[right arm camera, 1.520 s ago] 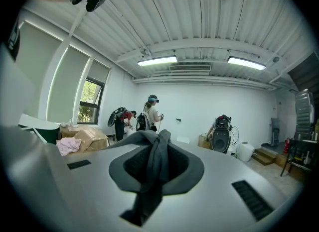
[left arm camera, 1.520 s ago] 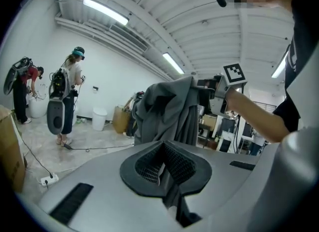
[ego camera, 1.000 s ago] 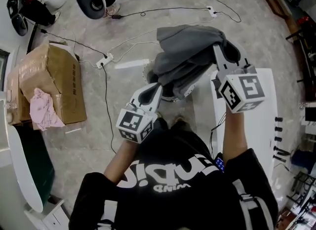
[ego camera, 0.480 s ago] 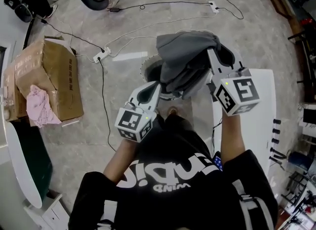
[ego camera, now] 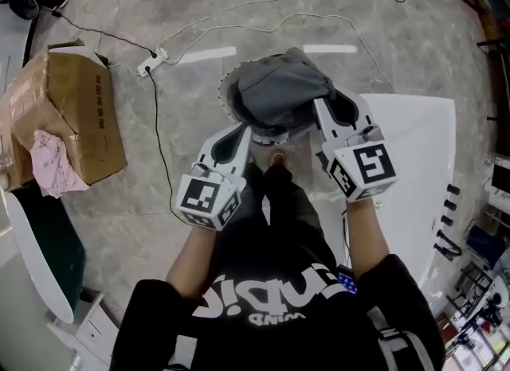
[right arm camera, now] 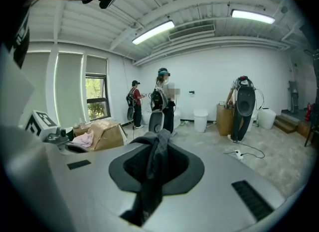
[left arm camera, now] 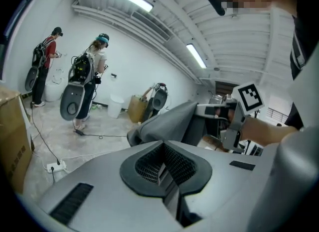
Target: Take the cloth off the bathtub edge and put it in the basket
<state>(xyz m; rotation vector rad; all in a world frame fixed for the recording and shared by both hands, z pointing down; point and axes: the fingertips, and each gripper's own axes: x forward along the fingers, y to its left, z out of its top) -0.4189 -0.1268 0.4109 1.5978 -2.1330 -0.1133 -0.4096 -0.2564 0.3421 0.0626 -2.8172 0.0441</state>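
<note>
**Right gripper** (ego camera: 333,111): fingers pinching a fold of the dark grey fabric cloth (ego camera: 279,87). In the right gripper view a strip of it runs down between the pads.

**Left gripper** (ego camera: 237,137): fingers pressed together with nothing between them. The cloth lies just ahead of them and to their right.

The bunched cloth hangs over the mouth of the round white perforated basket (ego camera: 225,100), directly ahead of both pairs of fingers. The white bathtub (ego camera: 410,162) lies below and to the right of the right fingers.
</note>
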